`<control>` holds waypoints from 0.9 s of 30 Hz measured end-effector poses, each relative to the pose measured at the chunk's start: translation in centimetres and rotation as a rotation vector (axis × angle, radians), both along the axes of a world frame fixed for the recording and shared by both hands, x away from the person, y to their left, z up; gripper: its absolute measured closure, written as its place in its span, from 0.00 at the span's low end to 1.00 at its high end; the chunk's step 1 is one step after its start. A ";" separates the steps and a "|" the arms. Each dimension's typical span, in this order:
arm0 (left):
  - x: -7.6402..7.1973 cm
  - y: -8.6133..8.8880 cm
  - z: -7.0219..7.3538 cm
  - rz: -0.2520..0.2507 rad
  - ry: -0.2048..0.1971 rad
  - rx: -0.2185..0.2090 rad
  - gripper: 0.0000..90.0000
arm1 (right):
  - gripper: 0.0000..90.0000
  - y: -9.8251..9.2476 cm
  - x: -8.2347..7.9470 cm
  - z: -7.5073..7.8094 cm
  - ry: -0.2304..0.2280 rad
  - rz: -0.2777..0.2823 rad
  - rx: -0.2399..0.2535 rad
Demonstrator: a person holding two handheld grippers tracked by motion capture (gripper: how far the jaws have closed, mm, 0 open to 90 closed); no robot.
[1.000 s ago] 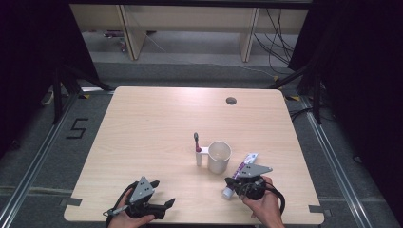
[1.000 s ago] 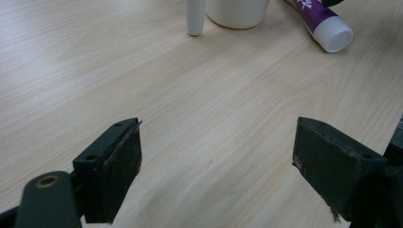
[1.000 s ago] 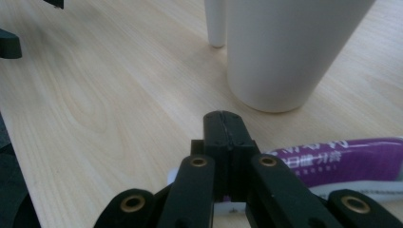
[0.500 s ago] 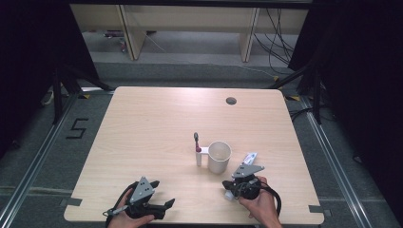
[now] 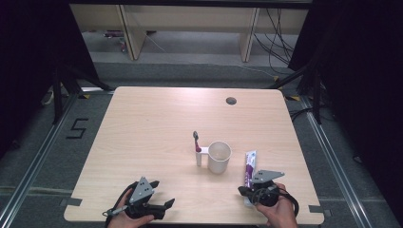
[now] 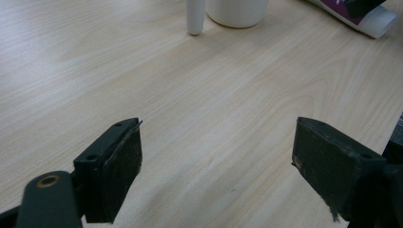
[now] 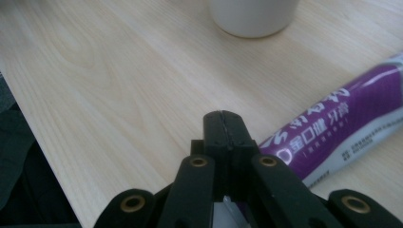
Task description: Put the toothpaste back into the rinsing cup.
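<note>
- We see the toothpaste tube (image 5: pixel 249 166) lying flat on the table (image 5: pixel 157 123), right of the white cup (image 5: pixel 219 156), its long axis running near to far.
- Which end carries the cap we cannot tell in the high view; its near end is hidden under the right gripper (image 5: pixel 244 191).
- In the right gripper view the 2 jaws are pressed together with nothing between them, just left of the tube (image 7: pixel 342 123).
- The left gripper (image 5: pixel 166 205) rests at the near left edge, jaws wide apart and empty.
- A toothbrush (image 5: pixel 197 148) stands upright just left of the cup.
</note>
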State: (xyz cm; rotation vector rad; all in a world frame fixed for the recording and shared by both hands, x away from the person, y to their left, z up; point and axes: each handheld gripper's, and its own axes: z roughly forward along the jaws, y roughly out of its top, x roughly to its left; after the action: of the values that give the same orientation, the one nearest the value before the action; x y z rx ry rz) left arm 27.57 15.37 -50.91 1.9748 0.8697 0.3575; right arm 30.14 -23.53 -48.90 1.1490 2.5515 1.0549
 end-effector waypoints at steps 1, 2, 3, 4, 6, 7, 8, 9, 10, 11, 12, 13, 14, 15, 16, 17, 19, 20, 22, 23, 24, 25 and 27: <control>-0.1 0.0 0.0 0.001 0.001 0.009 0.18 | 1.00 -0.5 0.1 0.1 -0.014 0.020 -0.017; -0.1 0.0 0.1 0.000 0.001 0.010 0.18 | 1.00 -0.8 -0.2 0.0 -0.009 -0.005 -0.001; -0.1 0.0 0.1 -0.004 0.000 0.009 0.18 | 1.00 -1.2 -0.3 0.2 0.004 -0.002 -0.016; -0.1 0.0 0.1 -0.001 0.000 0.011 0.18 | 1.00 -1.4 -0.6 0.2 0.012 -0.032 -0.002; -0.1 0.0 0.1 -0.001 0.002 0.012 0.18 | 1.00 -2.5 -0.3 0.1 -0.046 0.021 -0.013; -0.1 0.0 0.1 0.000 0.001 0.012 0.18 | 1.00 -2.9 -0.7 0.3 -0.008 -0.029 -0.005; -0.1 0.0 0.1 -0.004 -0.001 0.009 0.18 | 1.00 -3.4 -0.6 0.3 -0.023 -0.021 -0.015; -0.1 0.0 0.1 0.000 -0.002 0.010 0.18 | 1.00 -3.7 -0.7 0.4 -0.020 -0.036 -0.015; -0.1 0.0 0.1 0.001 -0.001 0.010 0.18 | 1.00 -3.9 -1.0 0.4 -0.008 -0.068 0.004; 0.0 0.0 0.1 -0.004 -0.001 0.018 0.18 | 1.00 -4.4 -0.9 0.5 -0.017 -0.052 -0.018; -0.1 0.0 0.1 -0.005 -0.002 0.015 0.19 | 1.00 -4.7 -0.9 0.6 -0.013 -0.063 -0.023; -0.1 0.0 0.1 -0.007 -0.005 0.008 0.18 | 1.00 -4.9 -1.0 0.7 0.016 -0.069 -0.020; -0.1 -0.1 0.1 -0.005 -0.007 0.000 0.19 | 1.00 -5.1 -1.0 0.7 0.019 -0.071 -0.010; -0.1 0.0 0.1 -0.003 -0.005 0.017 0.19 | 0.99 -5.3 -0.9 0.8 0.012 -0.076 -0.017; 0.0 0.0 0.1 -0.004 -0.003 0.014 0.19 | 0.99 -5.4 -1.0 0.8 0.000 -0.080 -0.015; -0.1 0.0 0.1 -0.004 -0.003 0.018 0.19 | 0.98 -5.4 -1.0 0.9 -0.013 -0.085 -0.010; 0.0 0.0 0.1 -0.009 -0.003 0.012 0.19 | 0.94 -5.2 -0.9 1.5 -0.020 -0.080 0.001; 0.0 0.0 0.1 -0.007 -0.004 0.014 0.19 | 0.91 -5.2 -0.8 1.9 -0.042 -0.079 -0.004; 0.0 -0.1 0.1 -0.007 -0.001 0.014 0.19 | 0.81 -5.1 -0.5 2.7 -0.058 -0.109 -0.032; -0.1 0.0 0.1 -0.007 -0.004 0.020 0.19 | 0.77 -5.1 -0.3 2.8 -0.078 -0.121 -0.049; -0.1 -0.1 0.1 -0.006 -0.002 0.017 0.19 | 0.71 -5.0 0.1 3.2 -0.069 -0.140 -0.084; 0.0 -0.1 0.0 -0.007 0.000 0.012 0.19 | 0.66 -5.0 0.4 3.2 -0.075 -0.133 -0.110; 0.0 -0.2 0.0 -0.004 0.000 0.011 0.19 | 0.57 -4.9 1.2 3.5 -0.055 -0.162 -0.137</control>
State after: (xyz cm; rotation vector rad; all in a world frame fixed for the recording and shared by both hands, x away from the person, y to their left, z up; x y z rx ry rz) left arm 27.55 15.21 -50.94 1.9860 0.8649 0.3608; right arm 31.33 -28.40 -45.43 1.2463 2.3998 0.8482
